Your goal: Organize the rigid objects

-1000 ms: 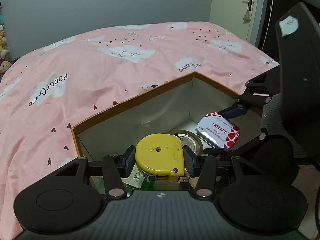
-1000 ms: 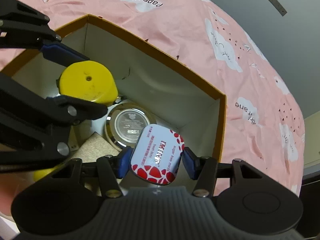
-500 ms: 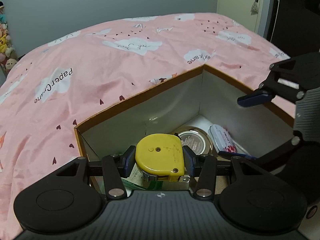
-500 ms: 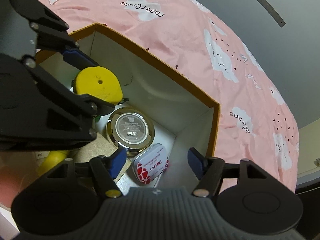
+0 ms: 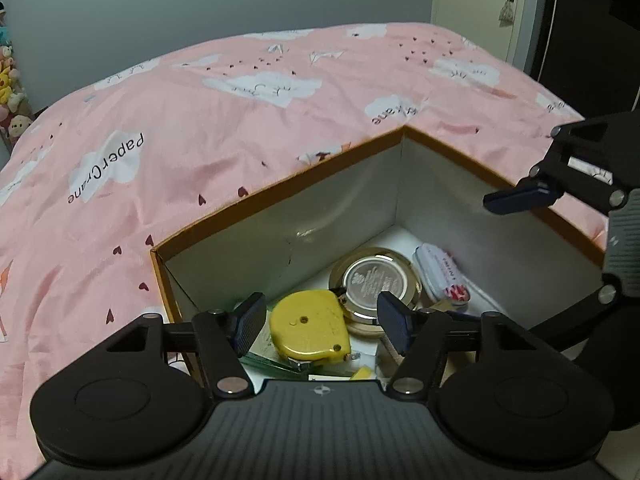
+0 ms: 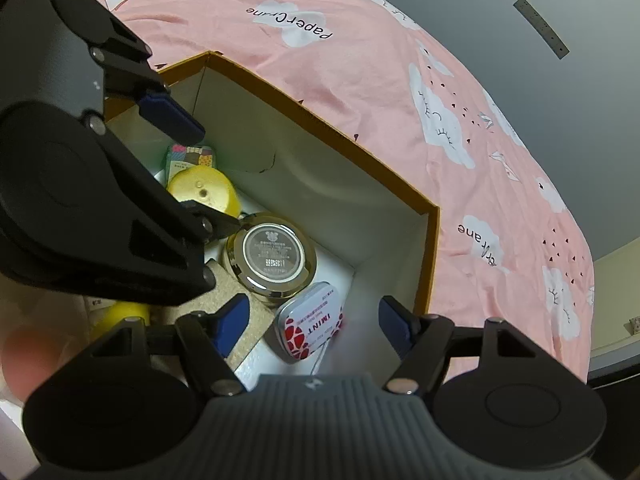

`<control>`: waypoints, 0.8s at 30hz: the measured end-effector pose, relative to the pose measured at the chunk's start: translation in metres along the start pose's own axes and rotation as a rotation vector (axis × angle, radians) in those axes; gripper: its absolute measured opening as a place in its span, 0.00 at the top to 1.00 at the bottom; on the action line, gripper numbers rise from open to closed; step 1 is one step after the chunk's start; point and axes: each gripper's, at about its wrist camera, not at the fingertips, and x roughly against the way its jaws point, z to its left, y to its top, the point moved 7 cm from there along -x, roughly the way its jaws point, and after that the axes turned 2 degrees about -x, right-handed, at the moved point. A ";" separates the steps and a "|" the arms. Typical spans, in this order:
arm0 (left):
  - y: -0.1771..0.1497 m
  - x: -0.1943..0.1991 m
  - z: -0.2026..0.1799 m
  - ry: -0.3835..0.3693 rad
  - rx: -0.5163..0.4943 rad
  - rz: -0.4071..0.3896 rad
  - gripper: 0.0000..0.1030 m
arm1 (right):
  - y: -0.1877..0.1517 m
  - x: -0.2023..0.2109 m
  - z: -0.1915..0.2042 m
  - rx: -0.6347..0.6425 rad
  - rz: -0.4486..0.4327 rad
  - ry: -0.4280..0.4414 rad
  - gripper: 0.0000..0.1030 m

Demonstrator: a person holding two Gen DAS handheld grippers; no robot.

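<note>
Both grippers hover over an open box (image 5: 280,196) with an orange rim and white inner walls, set on a bed covered by a pink sheet (image 5: 200,120). The left gripper (image 5: 320,322) stands with its jaws spread wide and nothing between them; below the gap, on the box floor, lies the yellow tape measure (image 5: 310,330), flat and touching neither finger. In the right wrist view the tape (image 6: 204,192) shows at the left, partly hidden by the left gripper's body. Just right of the tape sits a round gold-rimmed tin (image 5: 374,282), its grey label facing up (image 6: 274,254). The right gripper (image 6: 314,320) is likewise spread apart and empty. Below it, near the box's right wall, the mint tin (image 6: 310,326) rests tilted, one edge beside the round tin; from the left wrist view the mint tin (image 5: 440,276) appears edge-on. A small patterned card (image 6: 191,157) lies at the far left of the box, beyond the tape. A cork-like pad (image 6: 248,320) lies near the round tin.
</note>
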 end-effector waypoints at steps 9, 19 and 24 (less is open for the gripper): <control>0.011 0.043 0.004 -0.009 0.070 -0.122 0.26 | 0.001 0.025 -0.005 -0.013 -0.028 -0.038 0.31; 0.012 0.117 0.004 0.023 0.081 -0.312 0.26 | 0.012 0.099 -0.013 -0.120 -0.190 -0.111 0.31; -0.004 0.154 0.013 0.048 0.152 -0.400 0.26 | 0.009 0.142 -0.005 -0.206 -0.294 -0.103 0.30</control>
